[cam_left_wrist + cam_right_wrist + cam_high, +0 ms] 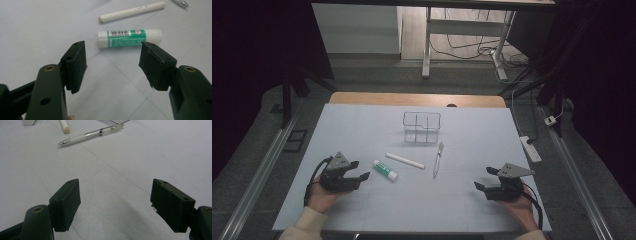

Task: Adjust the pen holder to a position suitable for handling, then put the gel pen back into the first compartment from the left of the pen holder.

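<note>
A green and white glue stick (385,170) (128,38) lies on the white table sheet (362,130), just beyond the tips of my left gripper (361,169) (112,67). That gripper is open, with only bare sheet between its jaws. A white stick (405,160) (131,11) lies past the glue stick. A clear pen (438,160) (90,135) lies near the middle, and a clear divided box (422,127) stands behind it. My right gripper (483,178) (115,202) rests open at the front right, holding nothing and pointing toward the pen.
The wooden table edge (417,98) runs along the back. A white power strip (530,148) lies on the floor off the right edge. A desk frame (427,45) with cables stands beyond the table. Metal rails (257,175) flank both sides.
</note>
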